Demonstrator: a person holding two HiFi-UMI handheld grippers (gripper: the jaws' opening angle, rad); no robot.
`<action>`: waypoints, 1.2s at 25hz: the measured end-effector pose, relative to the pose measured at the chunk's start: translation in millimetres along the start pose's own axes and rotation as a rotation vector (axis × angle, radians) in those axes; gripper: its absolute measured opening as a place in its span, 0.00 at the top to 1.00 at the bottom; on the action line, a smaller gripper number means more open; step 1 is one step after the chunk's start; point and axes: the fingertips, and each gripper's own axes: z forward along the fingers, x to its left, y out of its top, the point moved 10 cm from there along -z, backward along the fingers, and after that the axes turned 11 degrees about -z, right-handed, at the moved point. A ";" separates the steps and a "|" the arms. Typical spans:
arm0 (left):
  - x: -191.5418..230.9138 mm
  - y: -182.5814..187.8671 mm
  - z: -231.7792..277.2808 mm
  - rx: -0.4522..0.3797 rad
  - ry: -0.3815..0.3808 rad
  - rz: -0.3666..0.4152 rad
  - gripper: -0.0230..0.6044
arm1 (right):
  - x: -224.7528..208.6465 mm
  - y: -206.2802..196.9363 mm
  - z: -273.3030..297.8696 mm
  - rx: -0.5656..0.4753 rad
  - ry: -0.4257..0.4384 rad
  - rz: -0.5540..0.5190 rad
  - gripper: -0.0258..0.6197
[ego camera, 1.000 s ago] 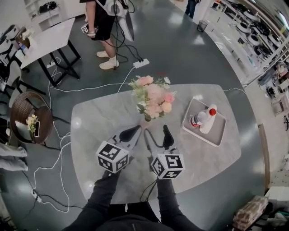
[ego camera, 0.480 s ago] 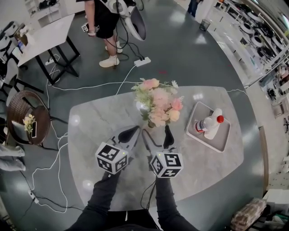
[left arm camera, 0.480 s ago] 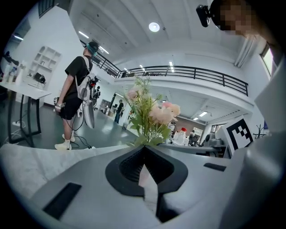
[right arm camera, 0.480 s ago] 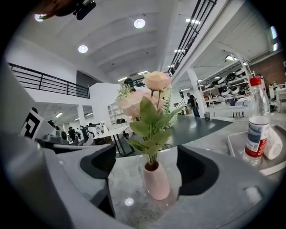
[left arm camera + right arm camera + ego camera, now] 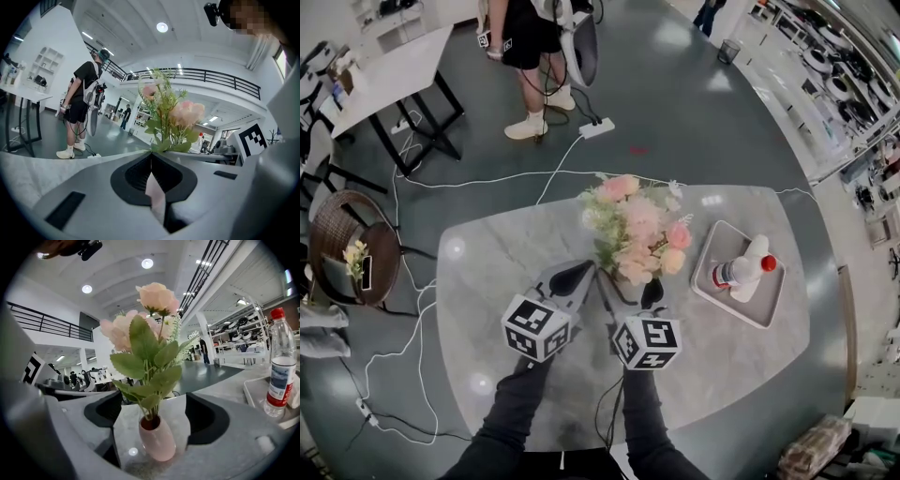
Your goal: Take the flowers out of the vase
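Observation:
A bunch of pink and peach flowers (image 5: 639, 228) with green leaves stands in a small pink vase (image 5: 157, 440) on the grey marble table (image 5: 487, 262). In the head view the blooms hide the vase. My right gripper (image 5: 154, 417) is open wide, with a jaw on either side of the vase and its pads clear of it. In the head view the right gripper (image 5: 628, 287) sits just below the flowers. My left gripper (image 5: 151, 157) is shut with nothing in it. The left gripper (image 5: 581, 274) points at the bouquet's left side, with the flowers (image 5: 174, 117) just beyond its tips.
A grey tray (image 5: 712, 281) to the right holds a red-capped water bottle (image 5: 741, 272), which also shows as the bottle (image 5: 281, 376) in the right gripper view. White cables (image 5: 422, 319) trail over the floor on the left. A wicker chair (image 5: 347, 234) and a standing person (image 5: 525, 37) are beyond the table.
Both grippers have moved closer to the vase and lower, so the right jaws now stand on either side of it. The person at the back has shifted.

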 end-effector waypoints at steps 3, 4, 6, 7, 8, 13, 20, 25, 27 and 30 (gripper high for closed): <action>5.5 2.1 2.4 0.002 0.001 0.002 0.96 | -1.6 -0.2 7.6 0.001 0.011 -0.002 0.29; 7.0 2.4 3.0 0.004 0.002 0.003 0.96 | -1.6 -0.2 9.5 0.001 0.014 -0.002 0.30; 9.8 2.5 3.3 0.009 0.005 0.003 0.96 | -0.6 0.4 11.9 -0.005 0.025 -0.002 0.30; 11.1 2.6 3.2 0.010 0.006 0.003 0.96 | 0.2 1.1 12.5 -0.010 0.030 -0.004 0.30; 12.2 2.9 3.1 0.011 0.006 0.001 0.96 | 0.8 2.0 12.7 -0.015 0.030 -0.009 0.30; 14.3 4.0 4.1 0.011 0.004 -0.005 0.96 | 2.1 4.4 10.9 -0.034 -0.019 -0.048 0.52; 13.7 2.8 2.0 0.013 0.000 -0.012 0.96 | 4.4 7.8 10.9 -0.041 -0.050 -0.078 0.74; 12.6 -0.2 2.4 0.010 0.008 -0.019 0.96 | 2.5 7.3 10.9 -0.049 -0.053 -0.089 0.83; 10.6 -1.6 1.9 0.008 0.014 -0.019 0.96 | 1.4 6.7 10.6 -0.051 -0.054 -0.098 0.86; 5.8 -1.3 -0.5 0.001 0.024 -0.017 0.96 | -0.5 7.3 9.2 -0.055 -0.055 -0.110 0.88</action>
